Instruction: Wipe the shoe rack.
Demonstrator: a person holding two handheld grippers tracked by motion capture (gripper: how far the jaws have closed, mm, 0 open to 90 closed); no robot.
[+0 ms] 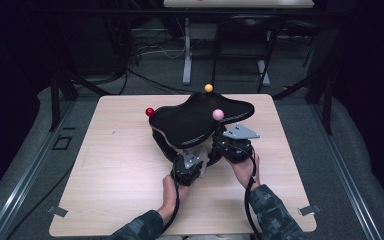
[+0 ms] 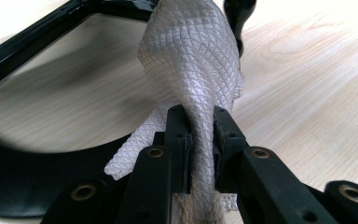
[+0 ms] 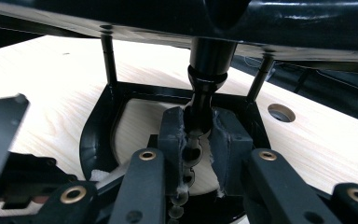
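white cloth (image 2: pixel 191 60), waffle-textured, pinched between closed jaws of left gripper (image 2: pixel 200 135). glossy black turned post (image 3: pixel 200 107) of stand (image 1: pixel 200 120) clamped by right gripper (image 3: pixel 198 135) on pale wood table (image 1: pixel 120 165).

Table (image 1: pixel 120 165): pale wood-grain top, rounded corners. Grey floor (image 1: pixel 25 150) around it. Dark cables (image 1: pixel 150 47) lie on the floor behind. White table leg (image 1: pixel 187 50) beyond, far edge.
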